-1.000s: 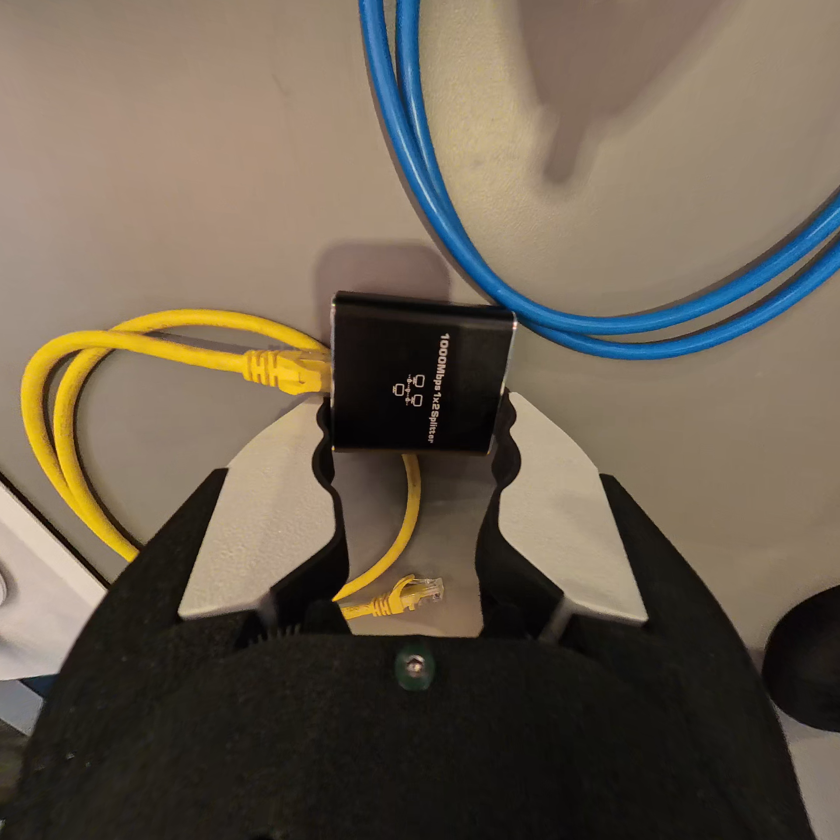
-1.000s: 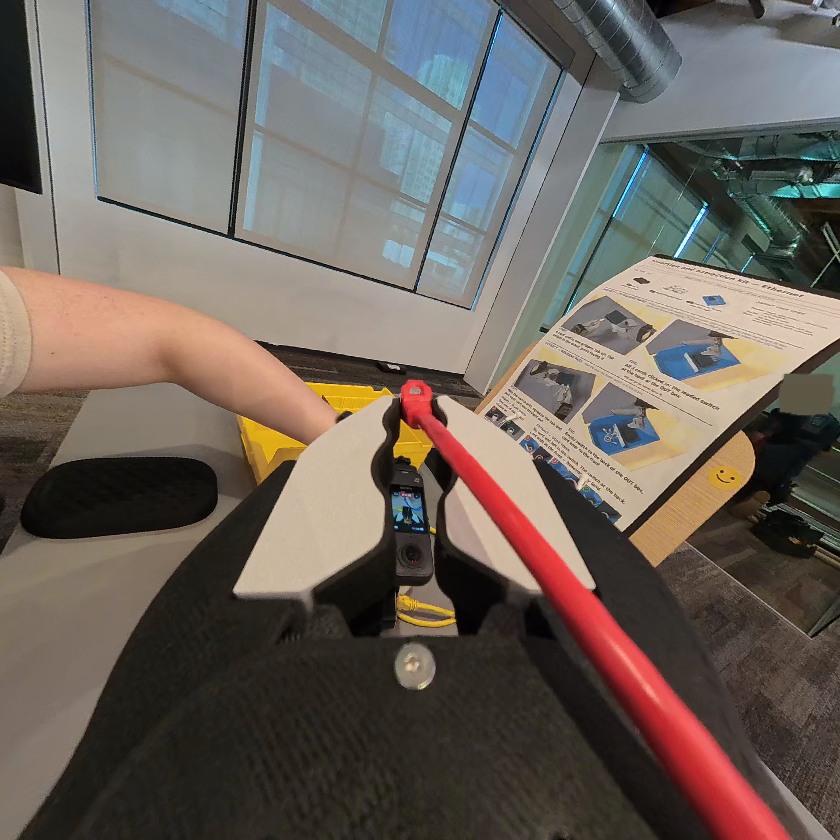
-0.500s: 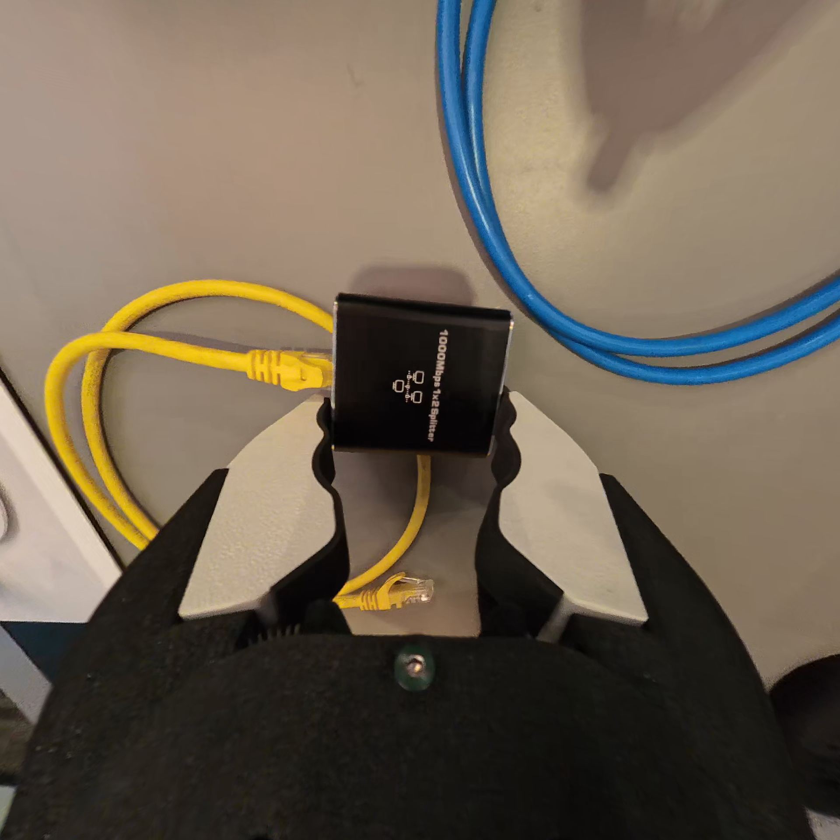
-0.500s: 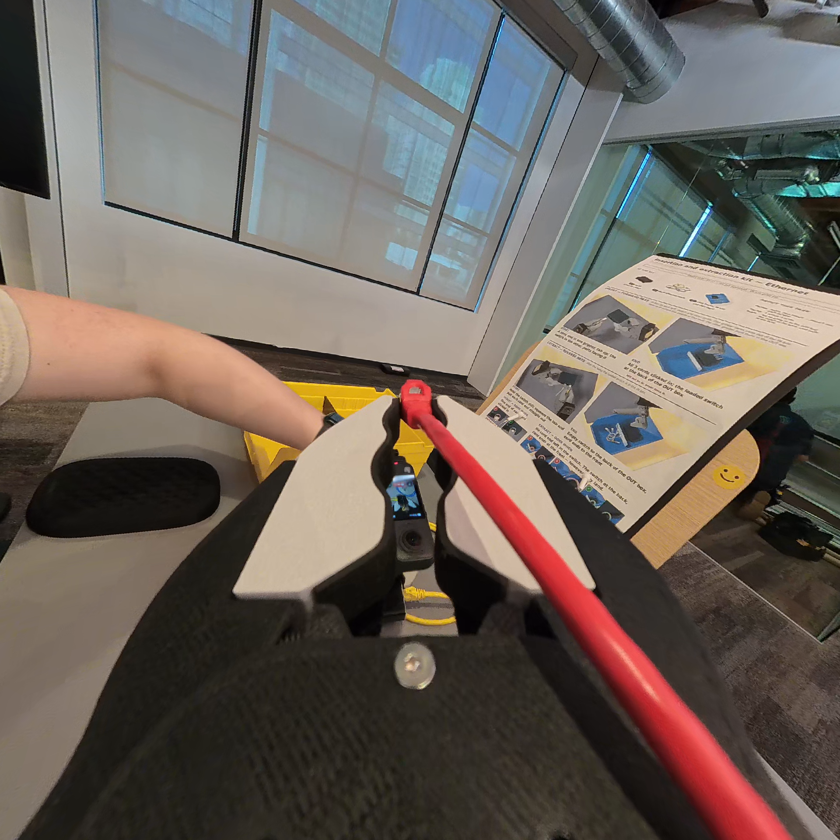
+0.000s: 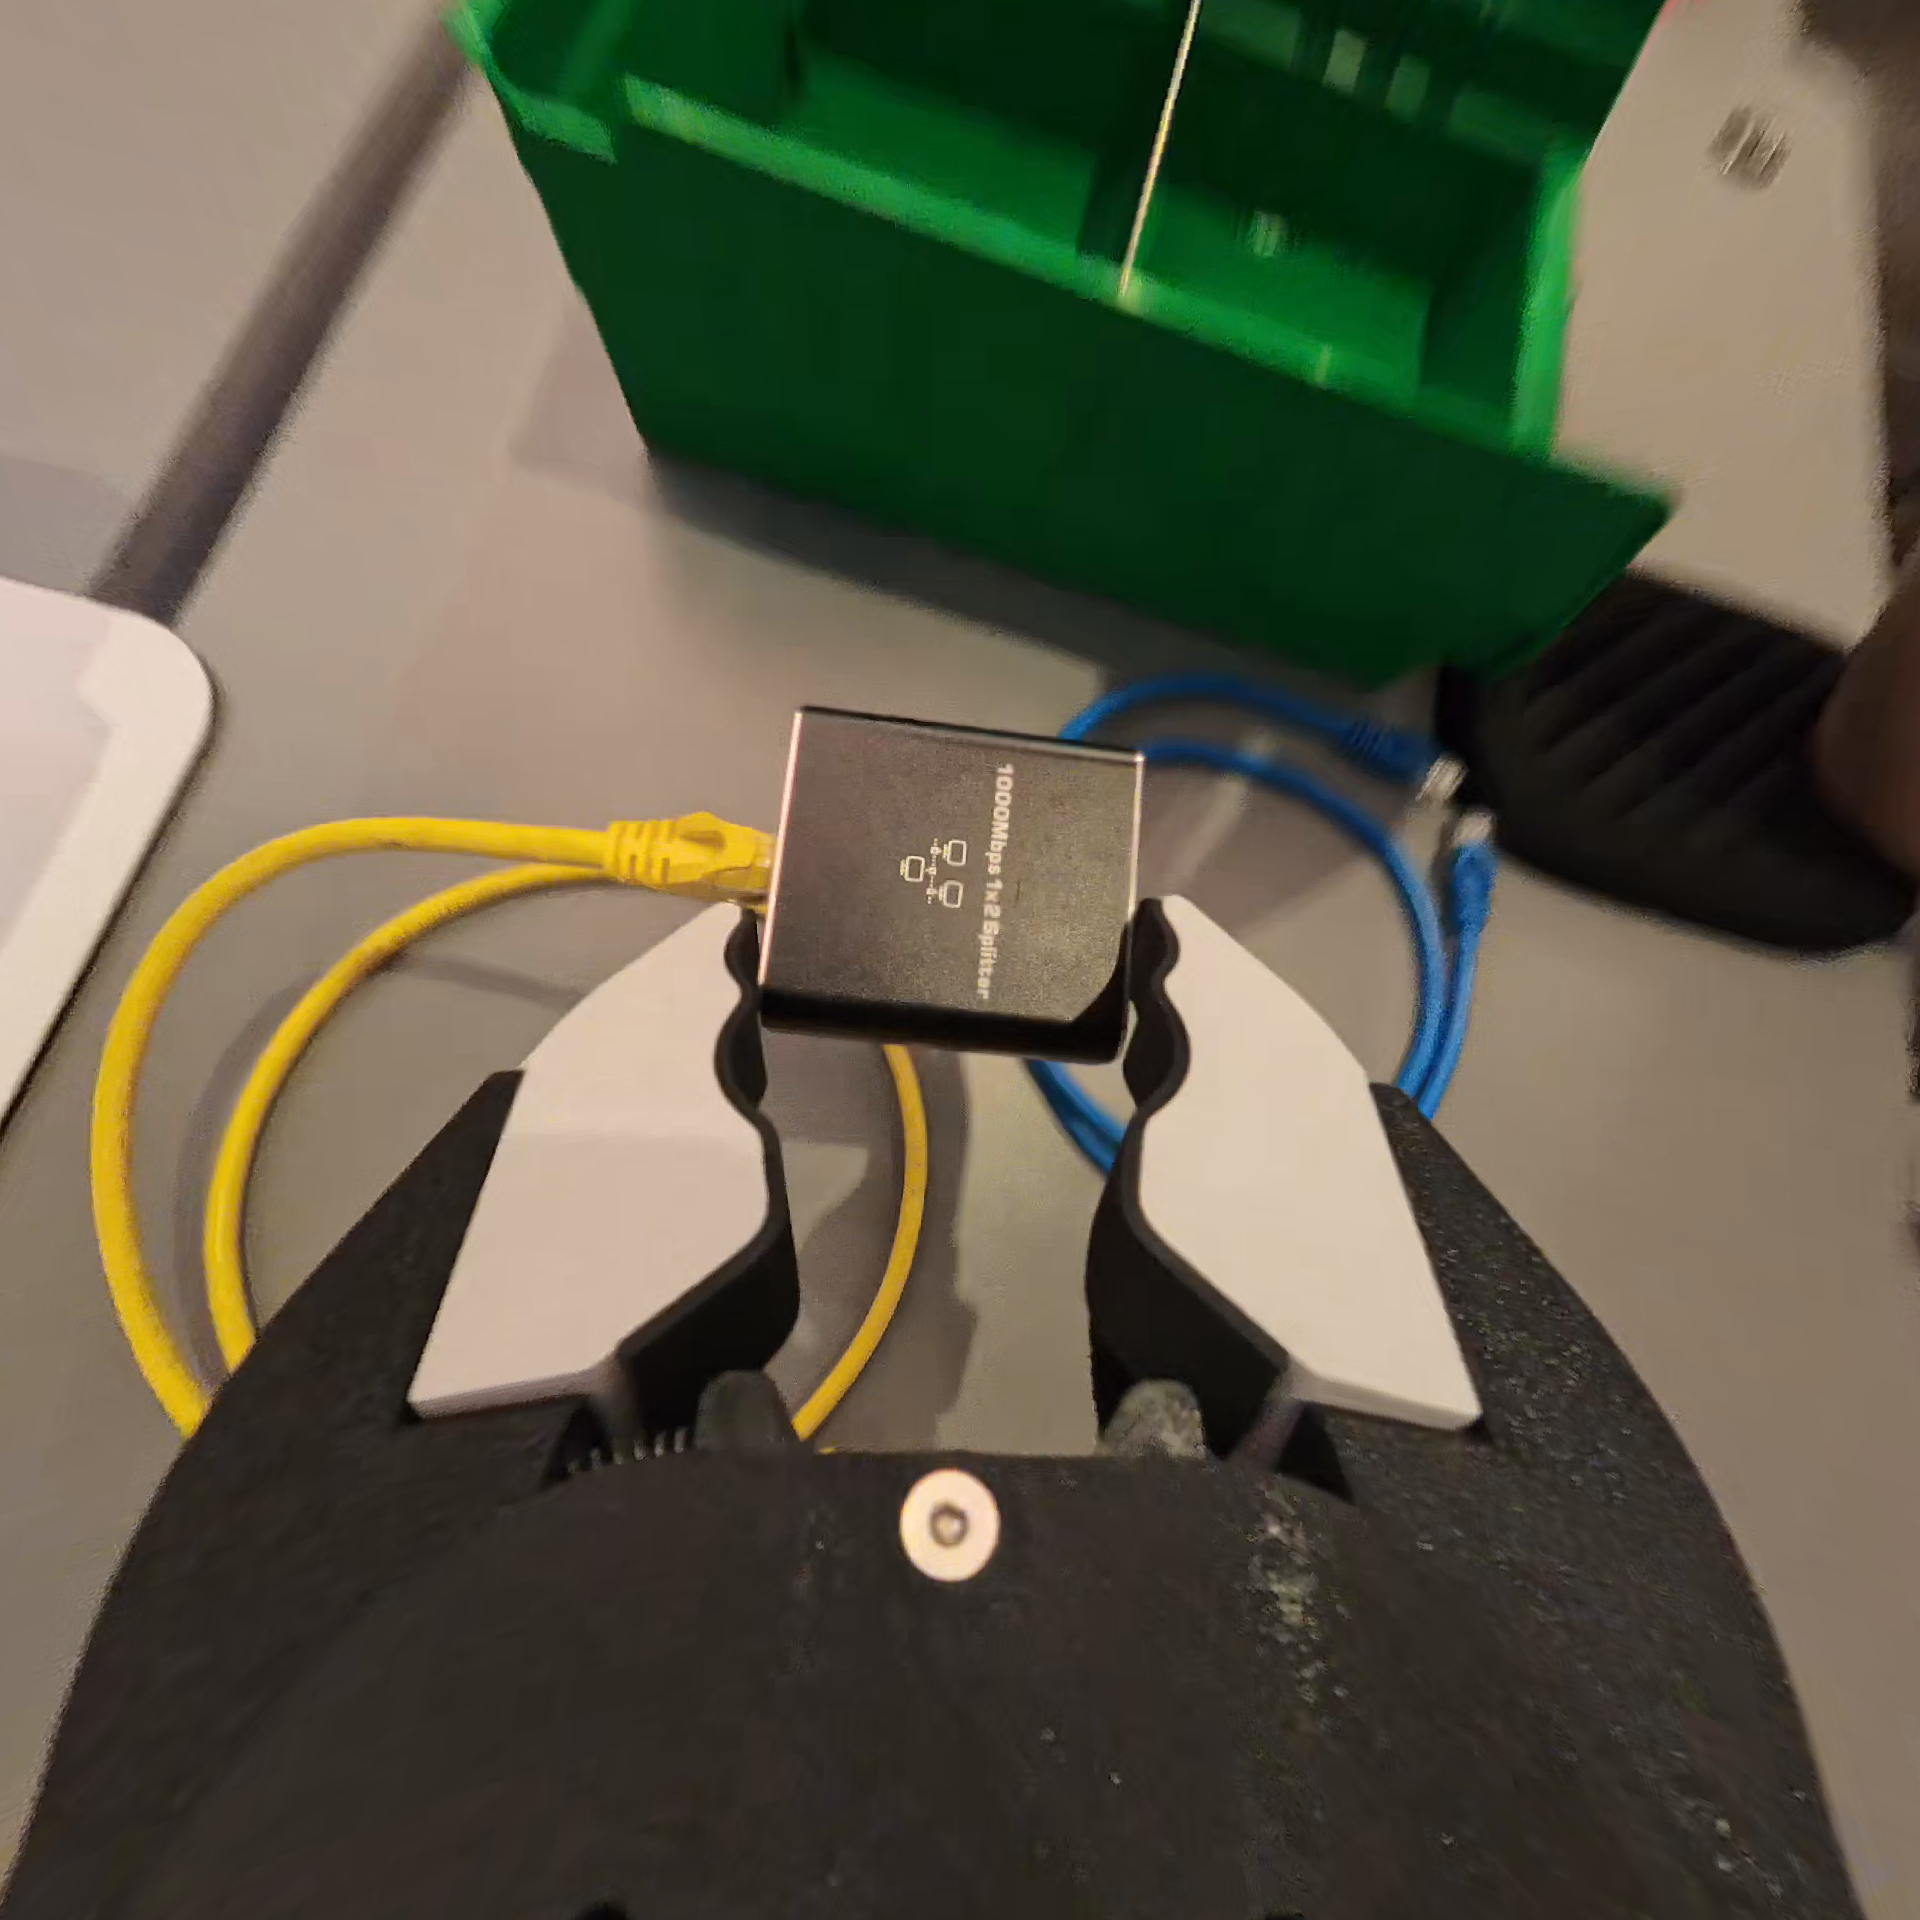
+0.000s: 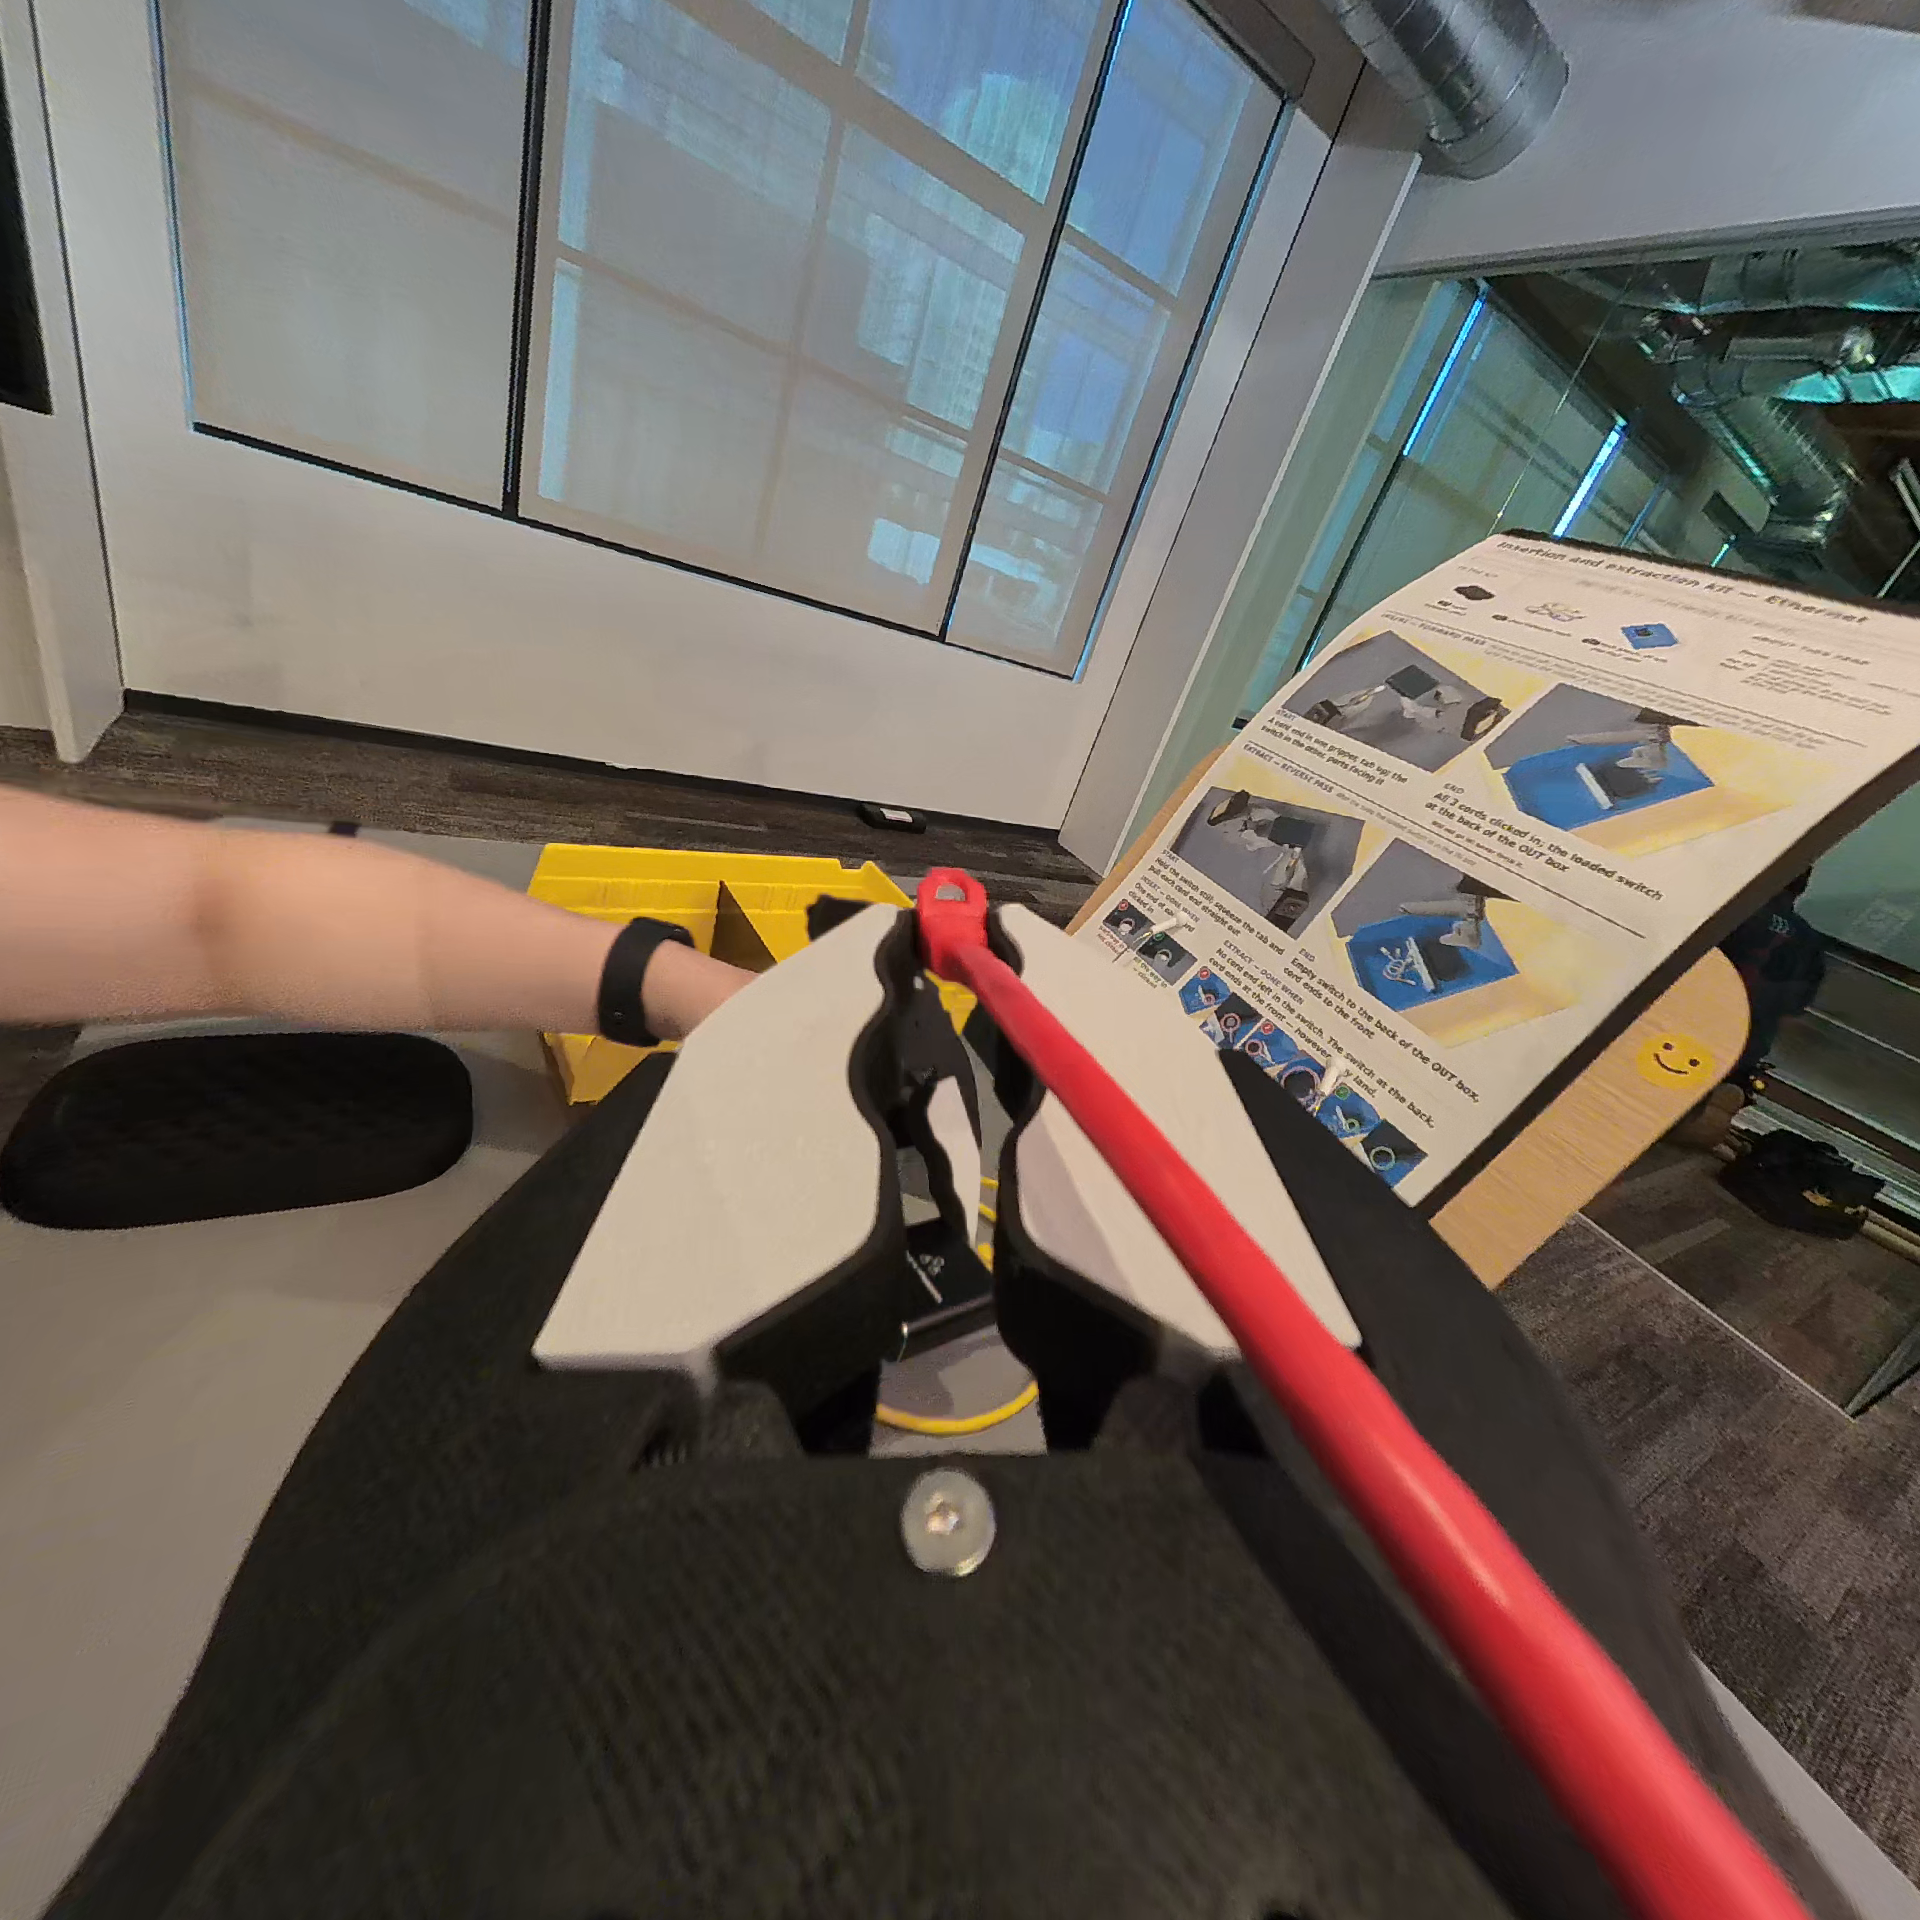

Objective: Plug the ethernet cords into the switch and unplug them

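Observation:
My left gripper (image 5: 940,935) is shut on a small black switch box (image 5: 951,883) and holds it above the grey table. A yellow ethernet cord (image 5: 416,862) is plugged into the box's left side and loops down under the gripper. A blue ethernet cord (image 5: 1423,935) lies coiled on the table to the right, both plugs free. My right gripper (image 6: 943,935) is shut on the plug end of a red ethernet cord (image 6: 1299,1340), which runs back over the right finger. Below it, the switch box (image 6: 940,1262) and yellow cord show through the gap.
A green bin (image 5: 1039,312) stands just beyond the switch. A black pad (image 5: 1683,769) lies at the right, a white sheet (image 5: 73,779) at the left. In the right wrist view are a yellow bin (image 6: 717,914), a person's forearm (image 6: 312,925), a black pad (image 6: 229,1122) and an instruction board (image 6: 1507,862). About 25 cm separates my left fingertips from my right.
The left gripper has tilted up and swung with the switch, so the green bin and the blue cord's free plugs now show. The right gripper has moved closer above the switch.

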Action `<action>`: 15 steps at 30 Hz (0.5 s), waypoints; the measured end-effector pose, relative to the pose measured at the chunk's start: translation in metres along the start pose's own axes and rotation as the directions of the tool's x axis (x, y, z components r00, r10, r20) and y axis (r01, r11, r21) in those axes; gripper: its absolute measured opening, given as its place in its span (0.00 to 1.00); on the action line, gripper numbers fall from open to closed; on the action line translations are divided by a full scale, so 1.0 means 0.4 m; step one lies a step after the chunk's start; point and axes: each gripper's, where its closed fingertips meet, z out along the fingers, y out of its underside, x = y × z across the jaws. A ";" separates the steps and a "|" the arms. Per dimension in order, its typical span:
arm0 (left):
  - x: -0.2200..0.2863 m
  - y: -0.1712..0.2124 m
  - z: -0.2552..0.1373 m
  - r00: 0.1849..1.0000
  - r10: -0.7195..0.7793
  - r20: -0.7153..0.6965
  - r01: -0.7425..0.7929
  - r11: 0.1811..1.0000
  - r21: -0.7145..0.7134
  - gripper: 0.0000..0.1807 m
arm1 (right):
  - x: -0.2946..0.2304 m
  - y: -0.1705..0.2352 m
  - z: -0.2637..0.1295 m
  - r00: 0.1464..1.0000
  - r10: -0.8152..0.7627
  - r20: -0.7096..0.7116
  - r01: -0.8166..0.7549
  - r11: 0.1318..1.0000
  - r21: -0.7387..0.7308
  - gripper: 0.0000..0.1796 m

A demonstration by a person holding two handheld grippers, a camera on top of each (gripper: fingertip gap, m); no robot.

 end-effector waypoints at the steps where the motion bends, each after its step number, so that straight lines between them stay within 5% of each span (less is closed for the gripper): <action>1: 0.009 -0.026 -0.018 1.000 -0.026 -0.010 0.027 0.997 0.073 0.37 | 0.005 0.005 0.008 1.000 0.002 -0.006 -0.002 1.000 -0.002 0.07; 6: 0.053 -0.109 -0.113 0.988 -0.122 -0.091 0.147 0.924 0.354 0.37 | 0.024 0.064 0.068 0.999 -0.002 -0.036 0.000 0.997 -0.077 0.07; 15: 0.049 -0.138 -0.284 0.939 -0.258 -0.227 0.341 0.778 0.528 0.37 | -0.035 0.149 0.214 0.998 -0.069 0.015 0.071 0.978 -0.198 0.07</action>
